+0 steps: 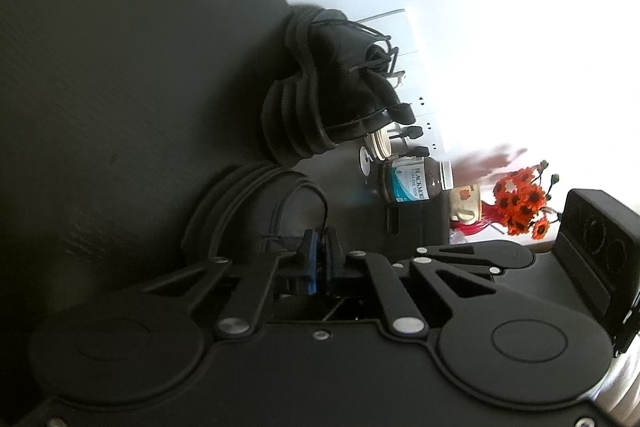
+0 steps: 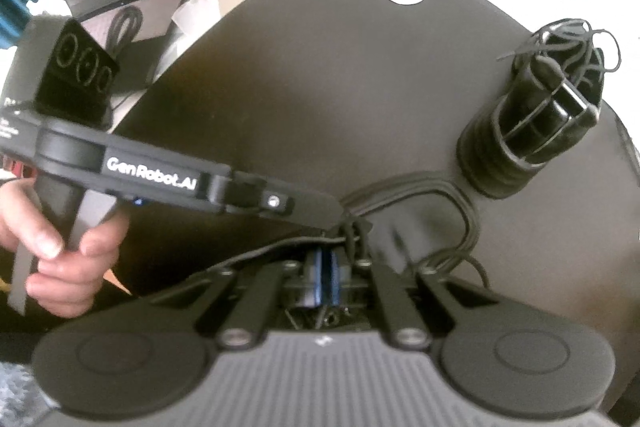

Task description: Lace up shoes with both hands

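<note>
We count two black ridged-sole shoes: one (image 2: 532, 123) near the dark round bench's (image 2: 304, 75) edge, one (image 1: 256, 211) beneath both grippers; broad bare bench behind. Left gripper (image 1: 320, 259) fingers pressed together; right gripper (image 2: 329, 277) fingers nearly together, pinching nothing visible.

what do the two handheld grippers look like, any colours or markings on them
Both are matte black with scissor-like linkage arms, silver rivets and blue finger pads. The left gripper carries white "GenRobot.AI" lettering and a boxy black module with three round rings. The right gripper has a ribbed grey top between two round hubs.
</note>
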